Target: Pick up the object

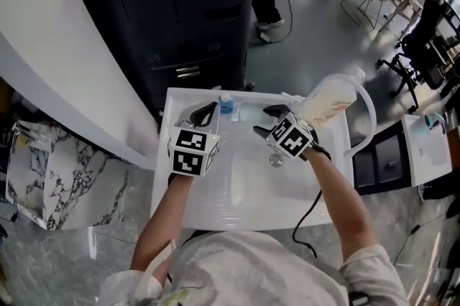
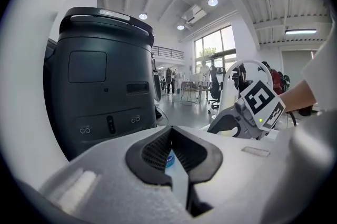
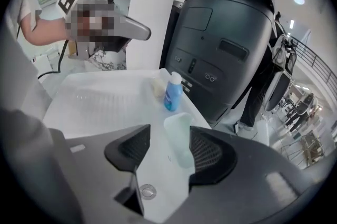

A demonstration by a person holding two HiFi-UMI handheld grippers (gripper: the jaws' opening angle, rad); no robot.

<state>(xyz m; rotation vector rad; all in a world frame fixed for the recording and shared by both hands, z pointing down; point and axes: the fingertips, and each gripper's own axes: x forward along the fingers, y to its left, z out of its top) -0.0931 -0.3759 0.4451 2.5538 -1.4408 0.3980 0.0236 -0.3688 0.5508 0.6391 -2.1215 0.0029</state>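
- Head view: my left gripper (image 1: 207,111) and right gripper (image 1: 267,120) hang over the white basin (image 1: 237,193), both pointing at its far rim. A small blue bottle (image 1: 226,105) stands upright on that rim between the two tools, just beside the left one's tips. I take it to be the object to pick up. A large bottle of cream-coloured liquid (image 1: 329,102) sits at the far right corner, well clear of it.
- Left gripper view: my left gripper (image 2: 169,133) has its tips together and grips nothing. A sliver of the blue bottle (image 2: 169,159) shows through the slot below the tips, beyond the pads and not between them.
- Right gripper view: my right gripper (image 3: 169,146) stands wide apart and empty. The blue bottle (image 3: 172,92) is ahead of the jaws, on the ledge, with the drain (image 3: 147,192) below.
- Handling, as I judge it: the bottle looks like light, fairly stiff plastic, smooth, narrow-based and easy to tip. I would close the pads across its body at the label, below the cap, with moderate force.
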